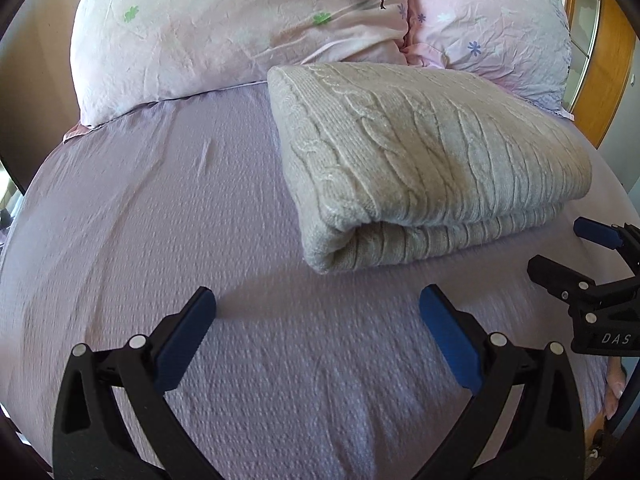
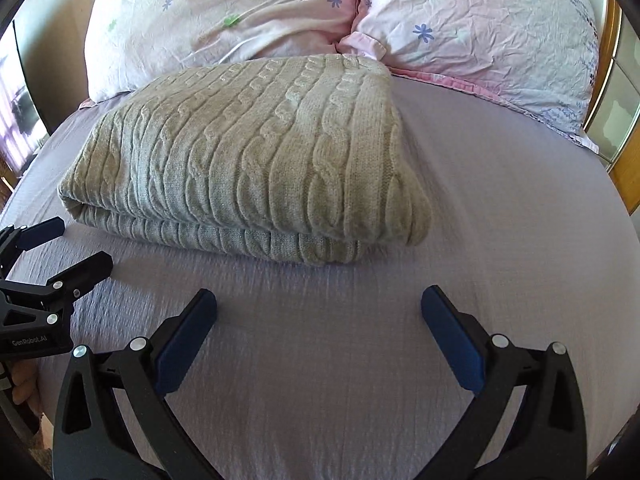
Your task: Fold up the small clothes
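A beige cable-knit sweater (image 1: 424, 160) lies folded into a thick rectangle on the lilac bed sheet (image 1: 160, 240); it also shows in the right wrist view (image 2: 248, 160). My left gripper (image 1: 318, 300) is open and empty, hovering over the sheet just in front of the sweater's near left corner. My right gripper (image 2: 318, 300) is open and empty, over the sheet in front of the sweater's near right corner. The right gripper shows at the left view's right edge (image 1: 560, 248), and the left gripper shows at the right view's left edge (image 2: 76, 244).
Two pink floral pillows (image 1: 240, 28) (image 1: 492, 28) lie at the head of the bed, touching the sweater's far edge. A wooden headboard frame (image 1: 608, 80) stands at the right. The lilac sheet (image 2: 520, 200) spreads around the sweater.
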`<state>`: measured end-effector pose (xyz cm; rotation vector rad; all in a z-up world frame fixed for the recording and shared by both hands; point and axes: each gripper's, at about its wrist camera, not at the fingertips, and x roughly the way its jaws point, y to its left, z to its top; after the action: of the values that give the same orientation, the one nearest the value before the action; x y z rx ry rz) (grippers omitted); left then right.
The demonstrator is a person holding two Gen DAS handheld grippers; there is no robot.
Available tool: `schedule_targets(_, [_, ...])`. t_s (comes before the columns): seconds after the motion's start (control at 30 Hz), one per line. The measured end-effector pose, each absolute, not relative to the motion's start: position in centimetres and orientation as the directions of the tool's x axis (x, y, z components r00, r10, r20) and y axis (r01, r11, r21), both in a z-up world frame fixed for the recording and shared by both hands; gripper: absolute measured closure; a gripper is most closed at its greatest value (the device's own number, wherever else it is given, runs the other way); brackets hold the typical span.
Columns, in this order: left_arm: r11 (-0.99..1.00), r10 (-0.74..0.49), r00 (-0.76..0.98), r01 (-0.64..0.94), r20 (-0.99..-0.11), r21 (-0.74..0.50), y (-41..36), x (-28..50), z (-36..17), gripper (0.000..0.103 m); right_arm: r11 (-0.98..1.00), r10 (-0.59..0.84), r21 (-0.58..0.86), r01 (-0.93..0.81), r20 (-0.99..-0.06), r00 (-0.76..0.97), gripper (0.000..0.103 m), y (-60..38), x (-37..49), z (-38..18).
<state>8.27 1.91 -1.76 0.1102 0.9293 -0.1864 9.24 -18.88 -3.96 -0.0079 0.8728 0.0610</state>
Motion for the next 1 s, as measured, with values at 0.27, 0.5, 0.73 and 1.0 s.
schedule_targets(0.27, [0.977, -0.115, 0.583, 0.212, -0.804, 0.014, 1.83, 8.25, -1.76, 0.002, 0.998, 0.051, 0.018, -0.058, -0.766, 0.641, 0.001, -18.86, 9.24, -3.97])
schedule_targets(0.5, [0.977, -0.115, 0.582, 0.213, -0.805, 0.014, 1.83, 8.29, -1.75, 0.002, 0.998, 0.051, 0.018, -0.058, -0.766, 0.641, 0.001, -18.88, 9.26, -3.96])
schedule_targets(0.73, [0.977, -0.115, 0.582, 0.213, -0.805, 0.014, 1.82, 8.30, -1.75, 0.002, 0.998, 0.050, 0.018, -0.058, -0.766, 0.641, 0.001, -18.87, 9.26, -3.96])
schedule_targets(1.0, [0.977, -0.116, 0.582, 0.214, -0.805, 0.014, 1.86, 8.34, -1.76, 0.002, 0.998, 0.051, 0.018, -0.058, -0.766, 0.641, 0.001, -18.86, 9.25, -3.96])
